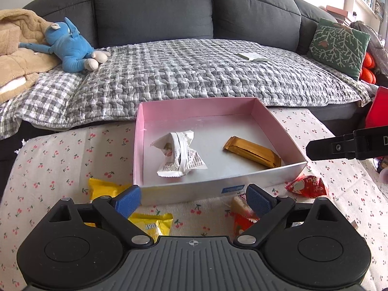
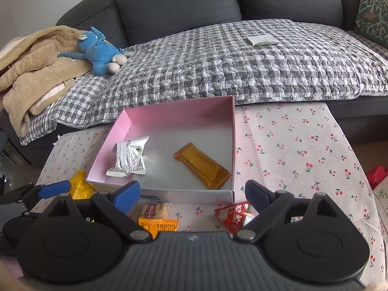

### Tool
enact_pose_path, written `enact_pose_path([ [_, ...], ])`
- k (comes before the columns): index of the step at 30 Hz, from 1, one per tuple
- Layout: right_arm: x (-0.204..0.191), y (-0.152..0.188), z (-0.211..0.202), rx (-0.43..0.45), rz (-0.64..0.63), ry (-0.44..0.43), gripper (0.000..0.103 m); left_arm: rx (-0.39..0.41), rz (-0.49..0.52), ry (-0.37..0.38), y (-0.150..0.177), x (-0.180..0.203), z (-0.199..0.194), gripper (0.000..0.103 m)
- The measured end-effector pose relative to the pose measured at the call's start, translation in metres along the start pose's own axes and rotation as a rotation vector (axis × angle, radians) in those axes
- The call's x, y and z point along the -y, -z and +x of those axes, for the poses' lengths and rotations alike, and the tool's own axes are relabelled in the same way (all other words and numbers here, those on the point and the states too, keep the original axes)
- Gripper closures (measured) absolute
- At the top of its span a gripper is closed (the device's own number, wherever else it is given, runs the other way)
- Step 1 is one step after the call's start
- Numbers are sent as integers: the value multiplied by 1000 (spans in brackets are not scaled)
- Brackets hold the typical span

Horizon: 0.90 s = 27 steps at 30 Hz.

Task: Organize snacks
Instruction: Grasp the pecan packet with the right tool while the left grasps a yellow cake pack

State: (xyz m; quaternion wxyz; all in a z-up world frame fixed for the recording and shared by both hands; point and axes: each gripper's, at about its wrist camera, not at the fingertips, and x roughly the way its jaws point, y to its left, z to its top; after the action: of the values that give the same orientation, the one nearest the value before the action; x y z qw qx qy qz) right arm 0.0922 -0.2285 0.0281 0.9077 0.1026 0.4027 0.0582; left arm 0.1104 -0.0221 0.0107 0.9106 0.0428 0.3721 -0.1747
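A pink-walled box (image 1: 266,121) (image 2: 179,110) stands on the cherry-print cloth. In it lie a white printed snack packet (image 1: 180,155) (image 2: 129,158) at the left and a gold bar (image 1: 253,151) (image 2: 202,166) at the right. Outside, by the box's near wall, lie yellow packets (image 1: 151,224) (image 2: 81,186), an orange-and-beige packet (image 2: 156,217) (image 1: 241,213) and a red packet (image 1: 306,185) (image 2: 234,215). My left gripper (image 1: 192,200) is open and empty in front of the box. My right gripper (image 2: 192,196) is open and empty above the near packets.
The cloth-covered table (image 2: 303,145) has the dark sofa behind it, with a checked quilt (image 1: 206,72), a blue plush toy (image 1: 70,48), a tan blanket (image 2: 31,72), a green cushion (image 1: 339,46) and a white card (image 2: 263,40). A red object (image 2: 375,173) sits at the right.
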Motion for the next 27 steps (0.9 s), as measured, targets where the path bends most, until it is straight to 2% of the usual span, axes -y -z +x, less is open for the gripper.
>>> enact_pose_path([
  [8, -4, 28, -11, -23, -33, -7, 3, -24, -13, 32, 30, 2, -24, 4],
  [16, 2, 49, -13, -74, -63, 7, 2, -39, 20, 53, 45, 10, -36, 4],
  [23, 19, 50, -24, -126, 16, 0, 1, -104, 0, 121, 50, 20, -40, 4],
  [27, 25, 55, -24, -184, 46, -11, 1, -152, -1, 173, 53, 27, -40, 4],
])
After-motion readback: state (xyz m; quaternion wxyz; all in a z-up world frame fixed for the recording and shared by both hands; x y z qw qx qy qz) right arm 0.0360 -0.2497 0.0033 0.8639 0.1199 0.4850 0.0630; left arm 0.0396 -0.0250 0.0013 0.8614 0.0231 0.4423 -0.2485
